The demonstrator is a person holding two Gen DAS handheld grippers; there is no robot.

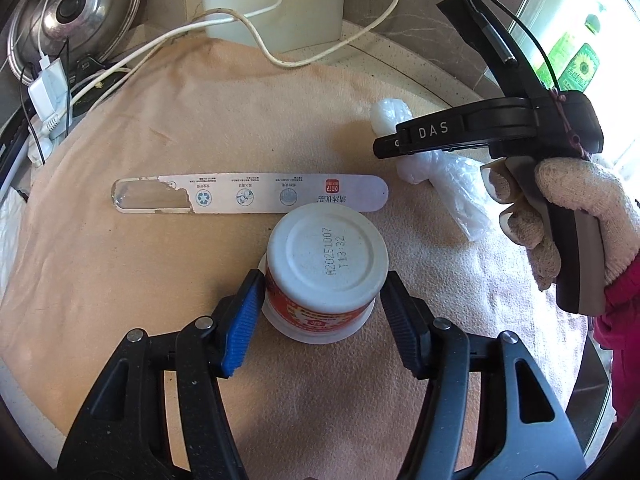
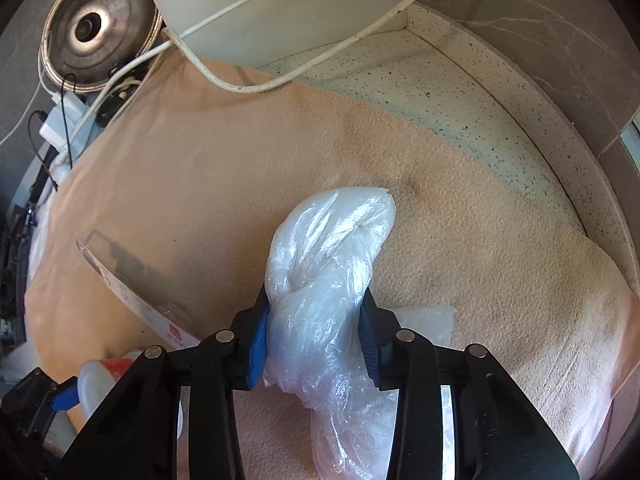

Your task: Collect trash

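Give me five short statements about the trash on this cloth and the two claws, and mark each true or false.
1. The right claw is shut on the knotted plastic bag. True.
2. The cup stands upright, mouth up. False: it is upside down, its stamped base on top.
3. The left claw straddles the cup. True.
4. The torn paper strip lies on top of the cup. False: it lies flat on the cloth behind it.
5. The bag is black. False: it is clear white.

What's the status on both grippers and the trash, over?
Right gripper shut on knotted plastic bag. Left gripper astride upturned cup, right pad apart. Long label strip loose on cloth. Nothing blocking.
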